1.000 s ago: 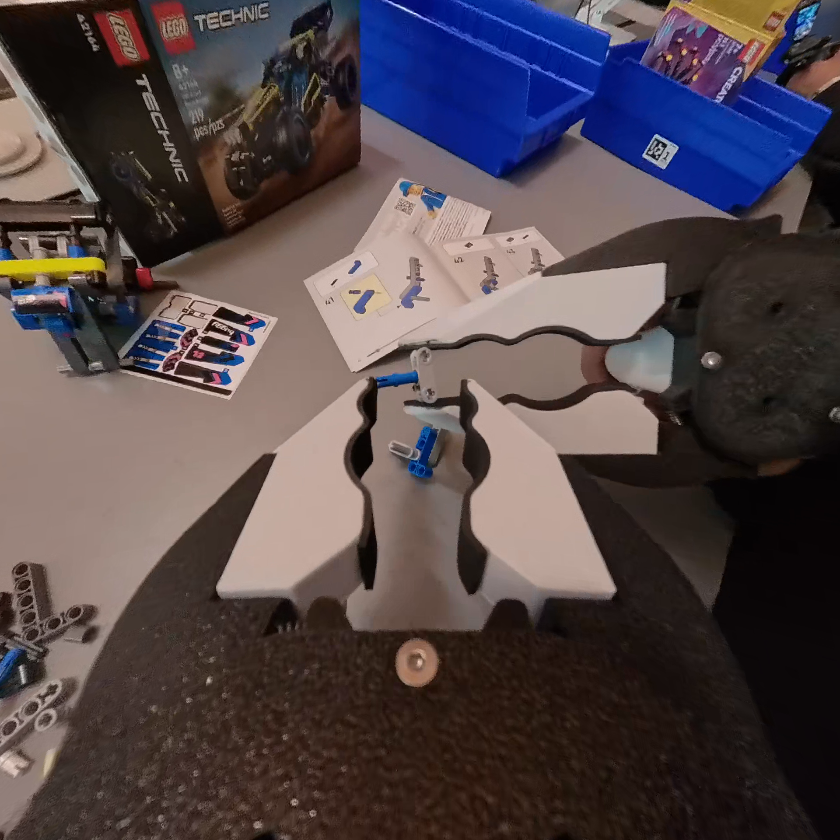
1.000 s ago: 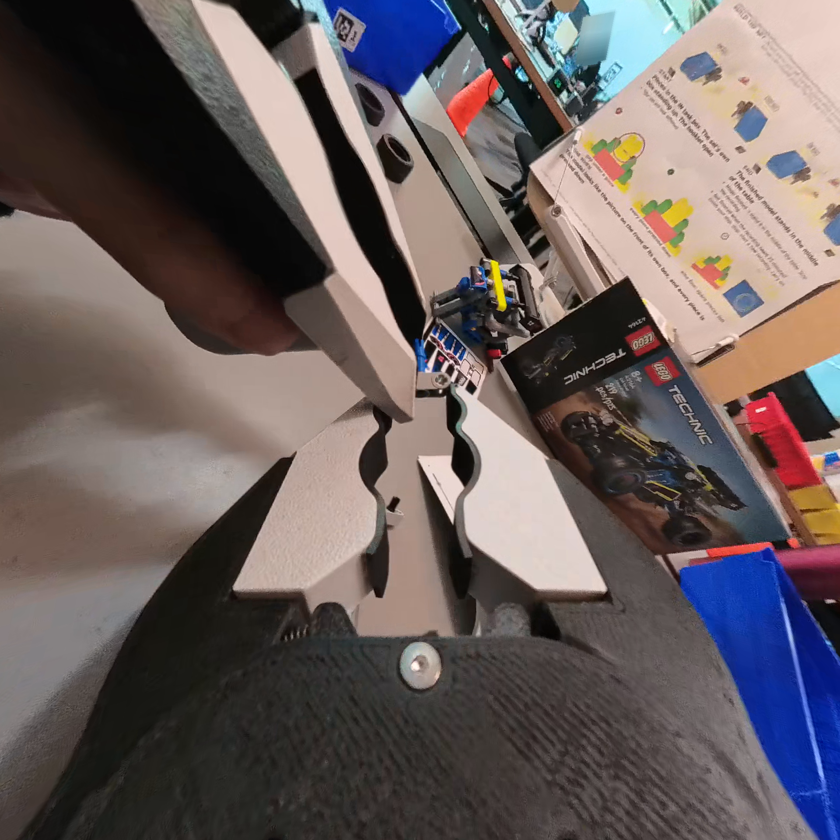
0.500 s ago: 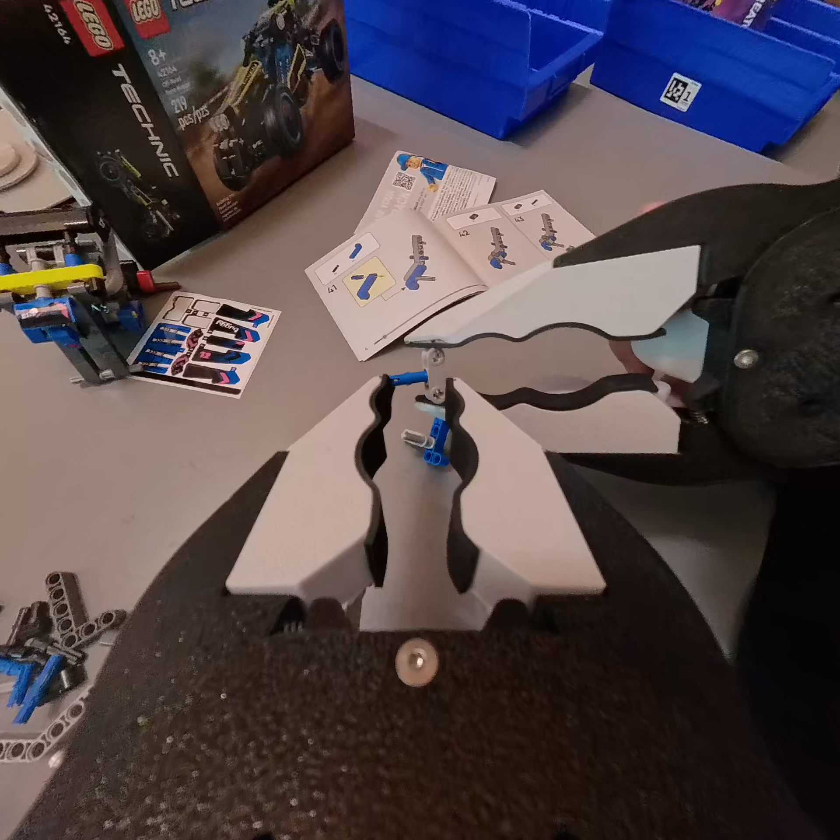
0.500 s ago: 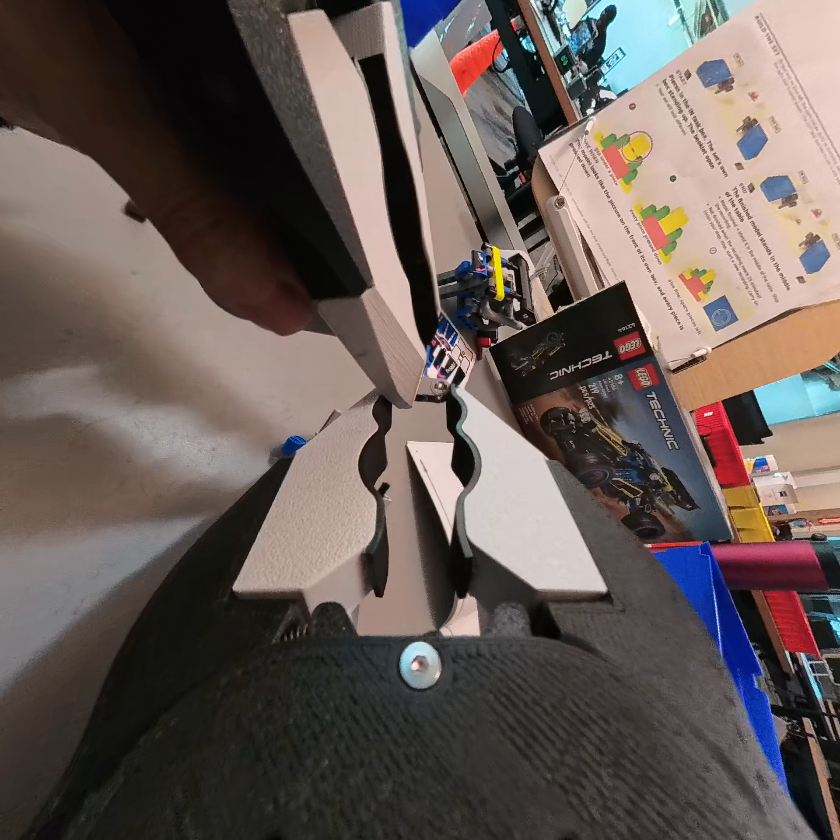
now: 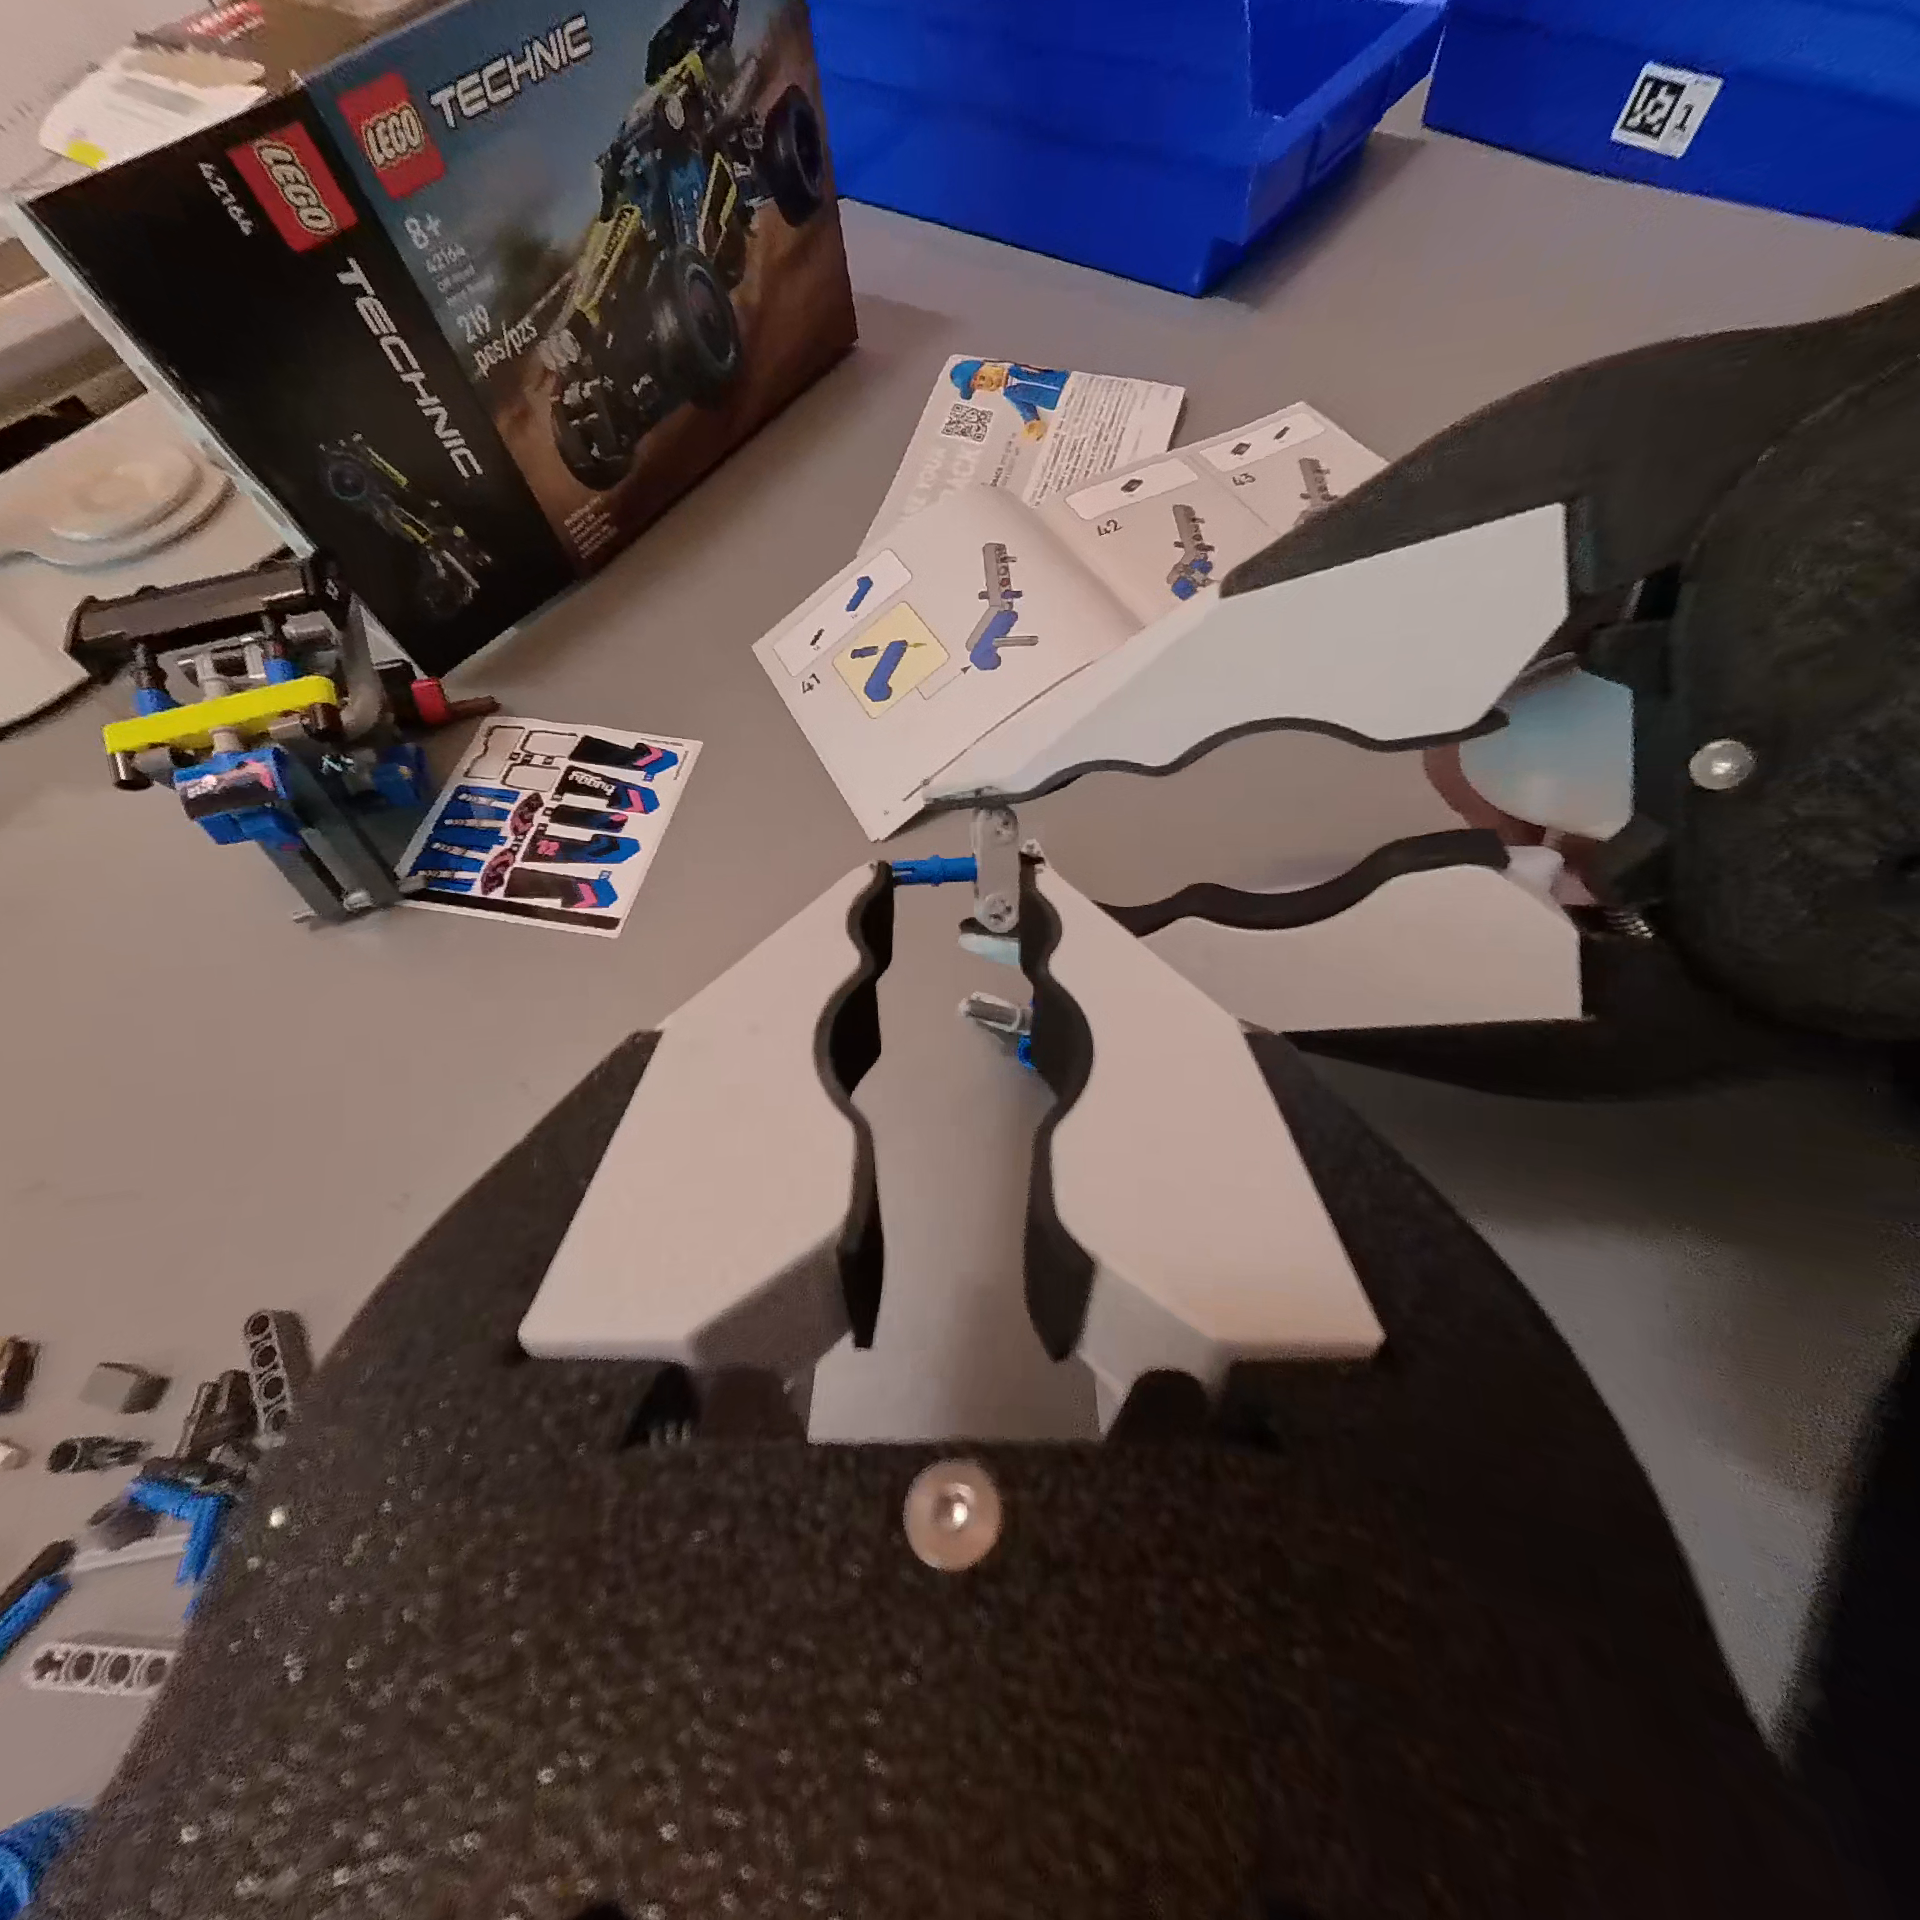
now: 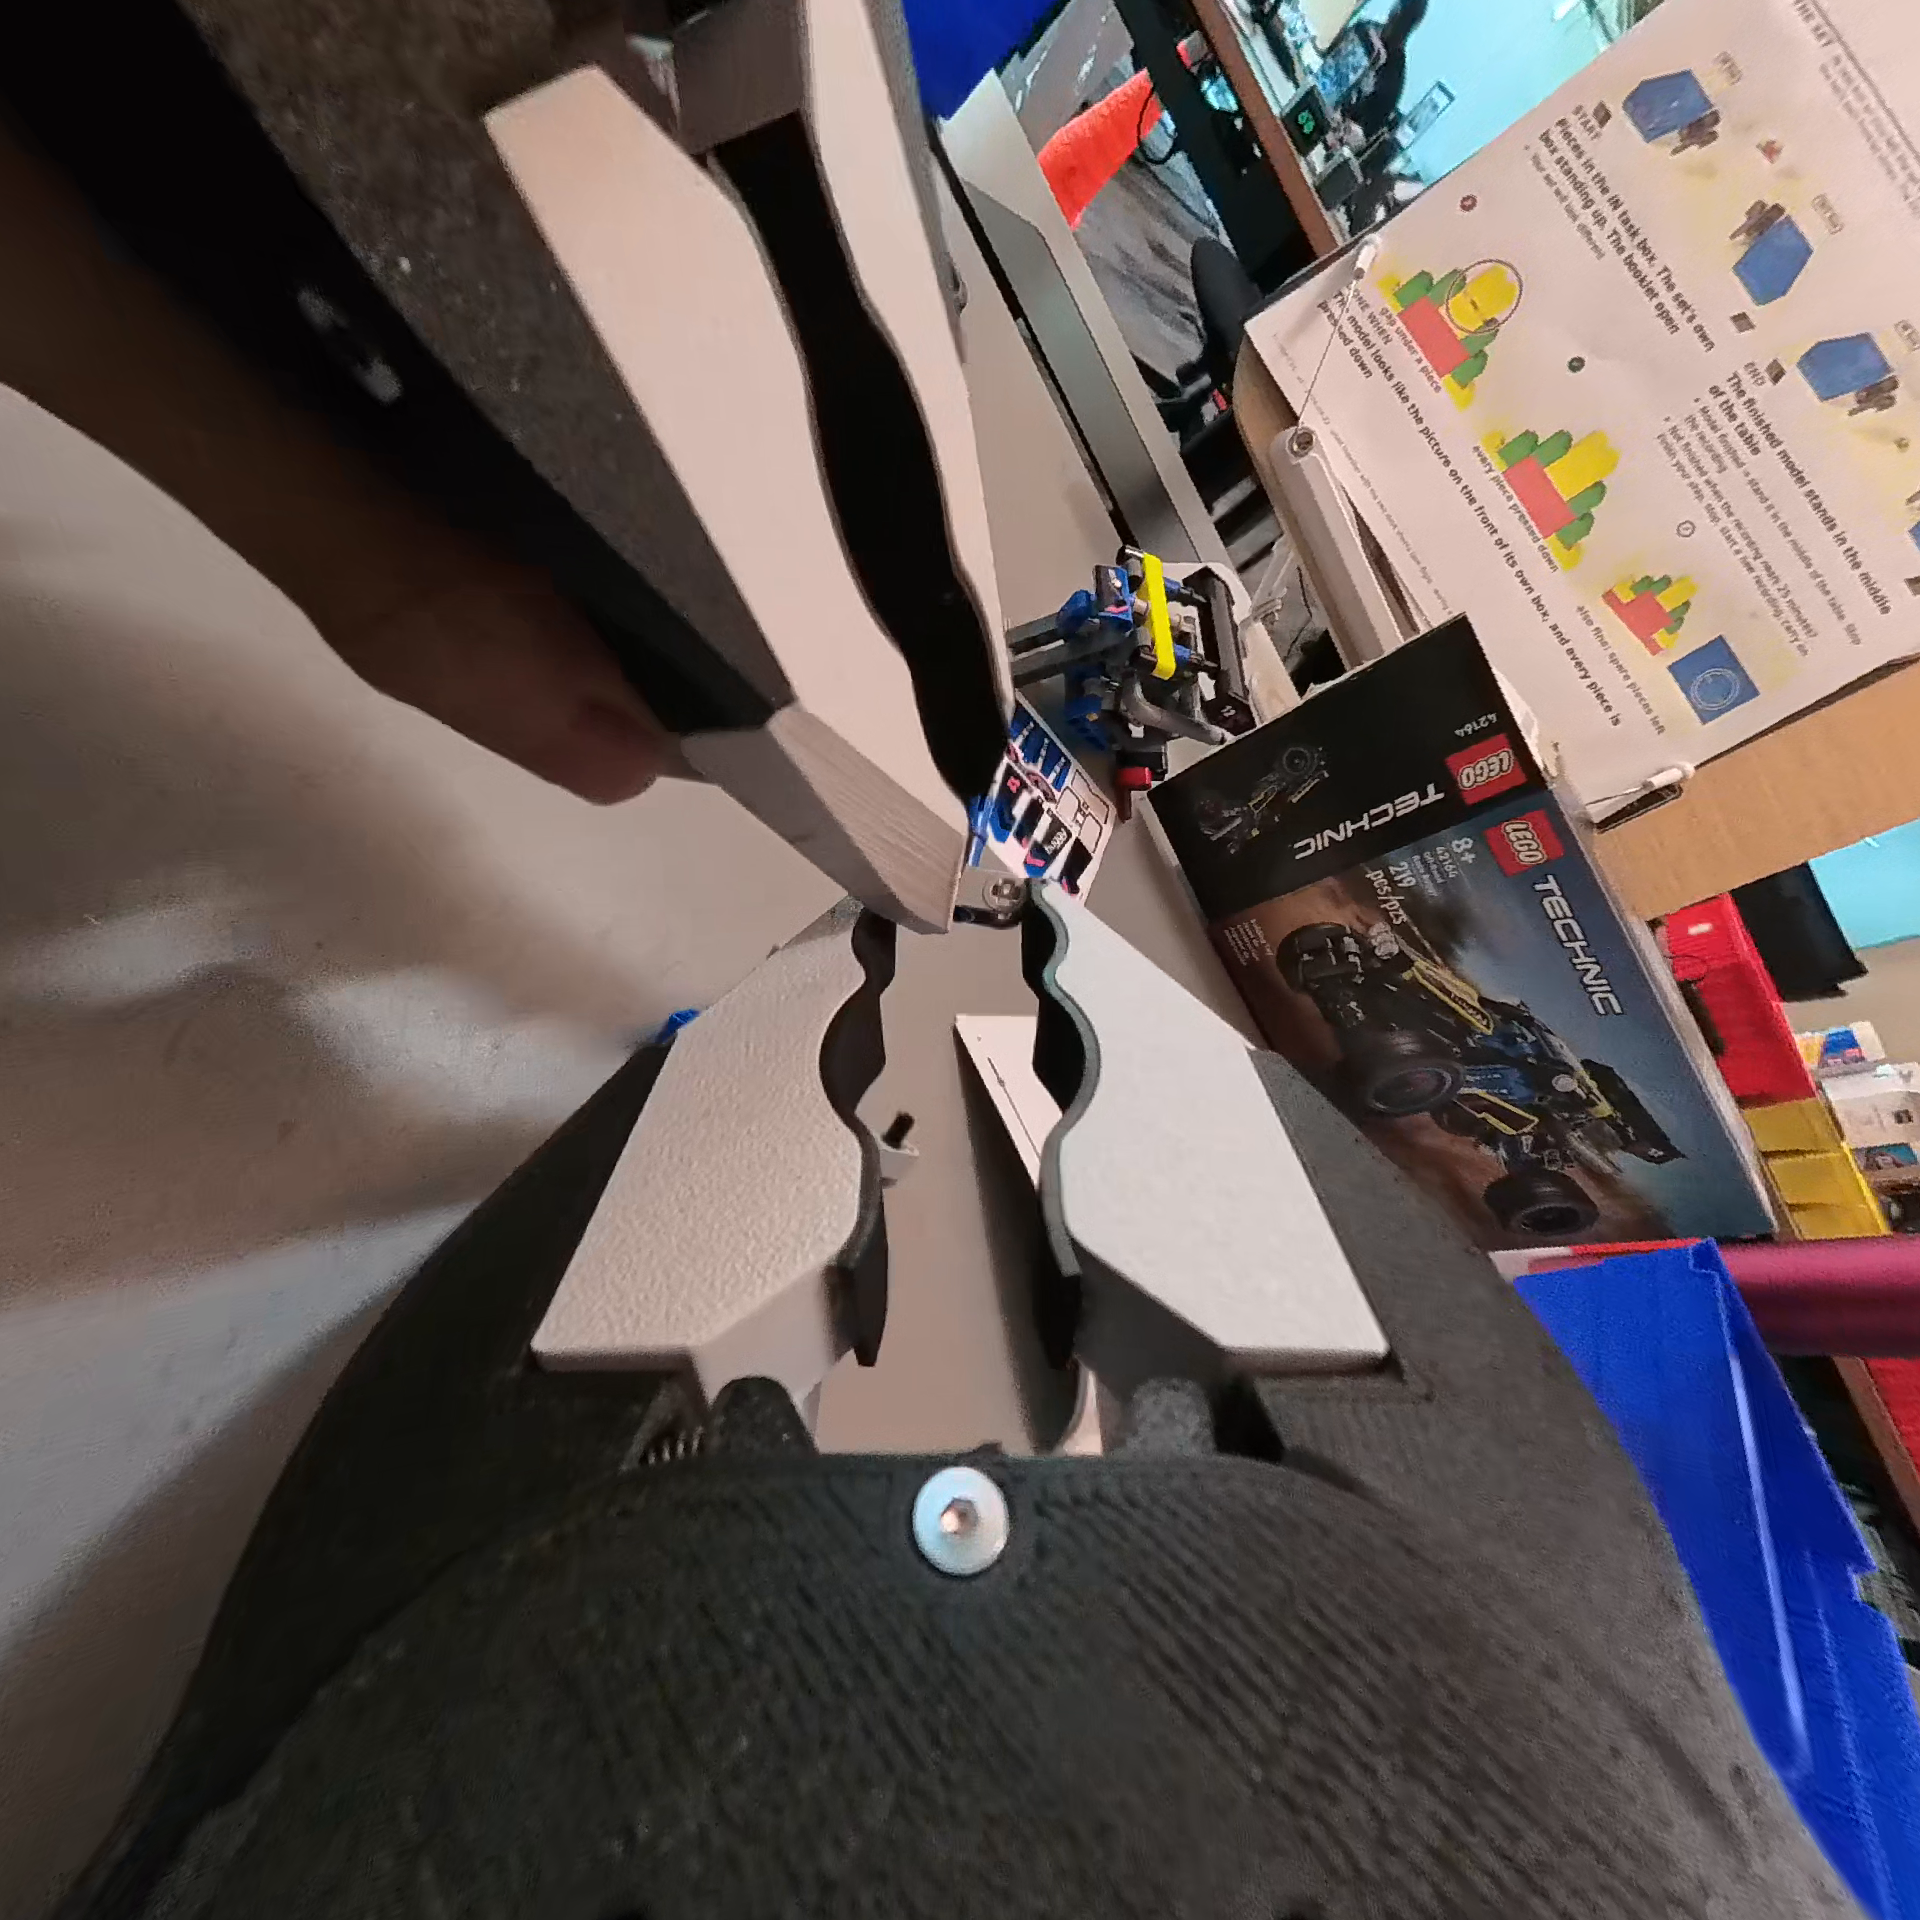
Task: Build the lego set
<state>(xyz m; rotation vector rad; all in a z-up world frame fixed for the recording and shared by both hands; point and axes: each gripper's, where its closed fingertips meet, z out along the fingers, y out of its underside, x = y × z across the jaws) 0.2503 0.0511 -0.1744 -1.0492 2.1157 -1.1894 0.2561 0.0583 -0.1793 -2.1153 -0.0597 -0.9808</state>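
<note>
A small grey beam (image 5: 992,862) with a blue pin (image 5: 928,869) sticking out of its side hangs above the grey table (image 5: 312,1091). My right gripper (image 5: 961,864) comes in from the right and is shut on the beam end to end; the beam also shows in the right wrist view (image 6: 1000,891) at that gripper's tips (image 6: 951,920). My left gripper (image 5: 961,878) is closed around the pin and beam, one fingertip against the pin's end. It reaches in from the upper left in the right wrist view (image 6: 966,831). A blue and grey piece (image 5: 1013,1023) lies underneath.
A partly built model (image 5: 249,748) stands at the left by the set's box (image 5: 499,312). A sticker sheet (image 5: 551,821) and an open instruction booklet (image 5: 987,623) lie beyond the grippers. Loose parts (image 5: 156,1455) lie at the lower left. Blue bins (image 5: 1122,125) line the back. The grippers are tip to tip, or close to it. Left tips and right tips are each some 20 centimeters from the partly built model (image 5: 249,748). The right camera catches it too, in the right wrist view (image 6: 1130,616).
My left gripper's fingers have narrowed from wide apart to closed around the pin and beam. The right gripper has kept hold of the grey beam.
</note>
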